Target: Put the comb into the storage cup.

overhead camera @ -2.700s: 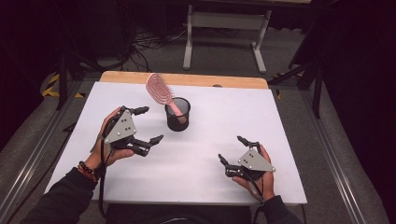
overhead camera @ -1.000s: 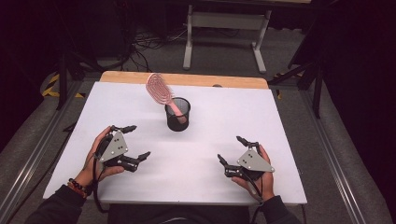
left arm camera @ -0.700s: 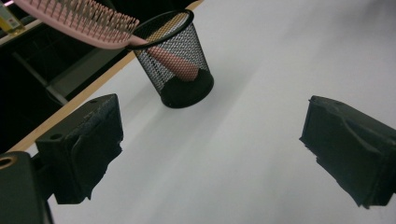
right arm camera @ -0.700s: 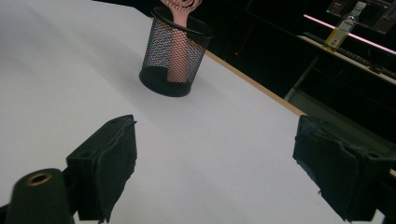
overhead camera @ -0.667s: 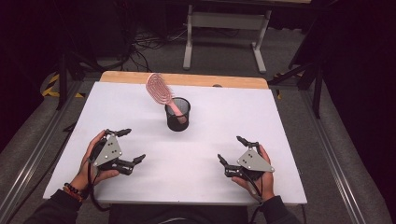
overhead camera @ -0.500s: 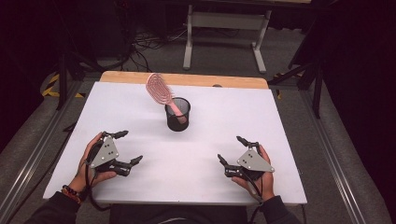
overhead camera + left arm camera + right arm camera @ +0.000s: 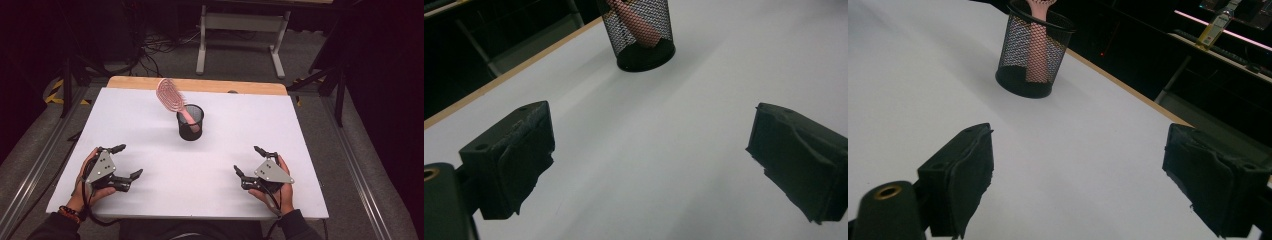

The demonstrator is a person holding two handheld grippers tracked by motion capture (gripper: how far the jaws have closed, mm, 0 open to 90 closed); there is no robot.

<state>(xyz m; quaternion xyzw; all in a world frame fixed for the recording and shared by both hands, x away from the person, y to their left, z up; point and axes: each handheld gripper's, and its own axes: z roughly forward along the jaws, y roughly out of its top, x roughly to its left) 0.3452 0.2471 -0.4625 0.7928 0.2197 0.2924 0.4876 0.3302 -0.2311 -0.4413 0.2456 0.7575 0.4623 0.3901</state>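
hairbrush [image 7: 172,100], pink, paddle type with an openwork ribbed head; stands handle-down in a black mesh cup [image 7: 190,123] toward the far middle of the white bench [image 7: 280,130], head leaning up and to the left over the rim. handle visible through the mesh in the left gripper view [image 7: 636,25] and the right gripper view [image 7: 1037,47]. likely light, rigid plastic, smooth and a little slippery; best taken at the neck just above the rim or across the head's edges, then lifted straight up, since the cup looks light enough to tip or come along. left gripper [image 7: 121,162] rests near the bench's near left, jaws spread wide on nothing. right gripper [image 7: 250,161] rests near the near right, jaws likewise spread and empty. both well apart from the cup, pointed roughly toward it.
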